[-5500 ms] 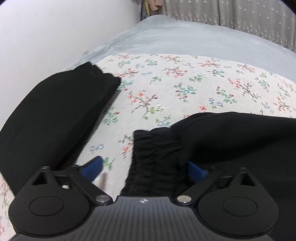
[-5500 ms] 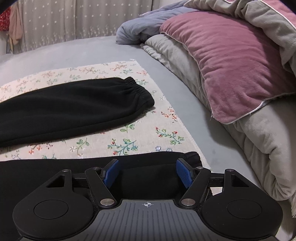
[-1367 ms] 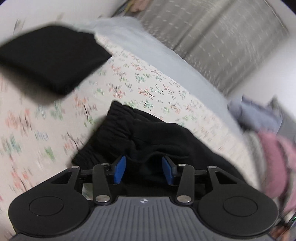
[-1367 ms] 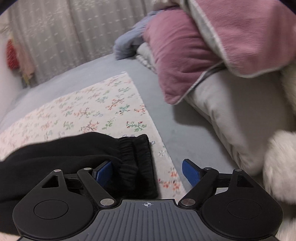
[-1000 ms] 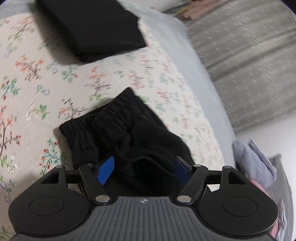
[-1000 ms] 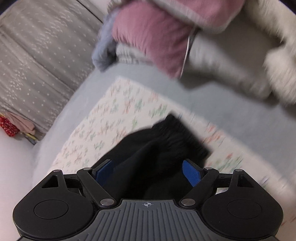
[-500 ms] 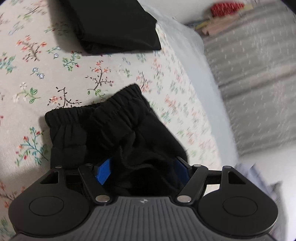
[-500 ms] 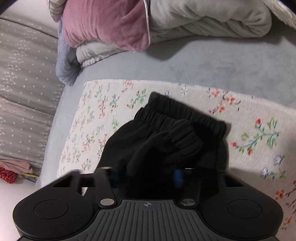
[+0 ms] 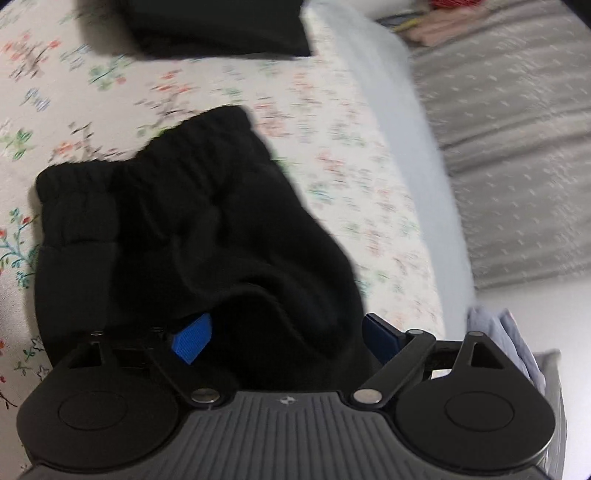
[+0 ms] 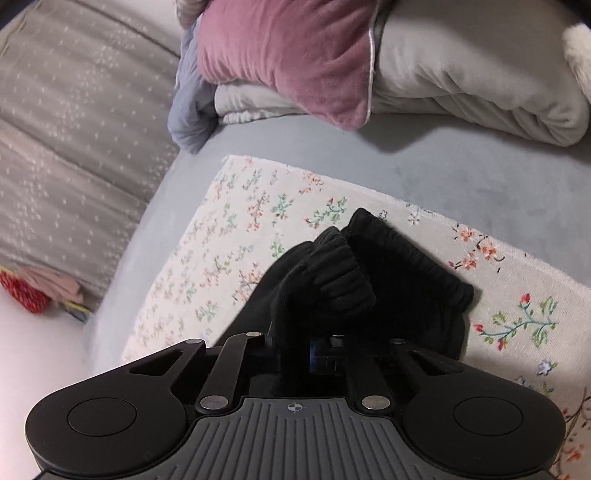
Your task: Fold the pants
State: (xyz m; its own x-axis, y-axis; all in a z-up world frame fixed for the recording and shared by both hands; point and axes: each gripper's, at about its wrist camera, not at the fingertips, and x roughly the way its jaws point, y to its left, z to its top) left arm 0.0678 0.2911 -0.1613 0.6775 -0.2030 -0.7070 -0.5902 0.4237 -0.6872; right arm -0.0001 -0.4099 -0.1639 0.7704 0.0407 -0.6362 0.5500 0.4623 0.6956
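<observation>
Black, soft knit pants with ribbed elastic cuffs (image 9: 192,229), bunched in a loose heap on the cream floral cloth (image 9: 332,155) spread over the grey-blue bed (image 10: 461,162), near the cloth's corner by the pillows. 2 cuffs stacked unevenly there, the upper one (image 10: 332,273) lifted off the lower.

Left gripper (image 9: 284,332): blue fingers (image 9: 192,338) wide apart and opening, a fold of black fabric lying between them but not pressed. Right gripper (image 10: 306,354): fingers closing, nearly together, pinched on the raised cuff region of the pants; pads mostly hidden under fabric, only a sliver of blue showing.

Risks from here, as judgements:
- Thin, off-centre pinch on the right: likely only 1 layer caught, so a lift could peel the top leg away from the lower one and undo the alignment.
- Fabric draped over the open left fingers: could snag on a pad and drag the heap sideways.
- Heap close to the cloth's edge: a hard tug could haul the cloth itself across the bed or push the cuffs onto the bare sheet.
- Second black folded garment (image 9: 221,26) at the far edge of the cloth: enough apart, but a wide sweep could reach it.
- Pink velvet pillow (image 10: 288,55) and grey folded duvet (image 10: 461,85) near the corner: little room for laying the legs out that way.
</observation>
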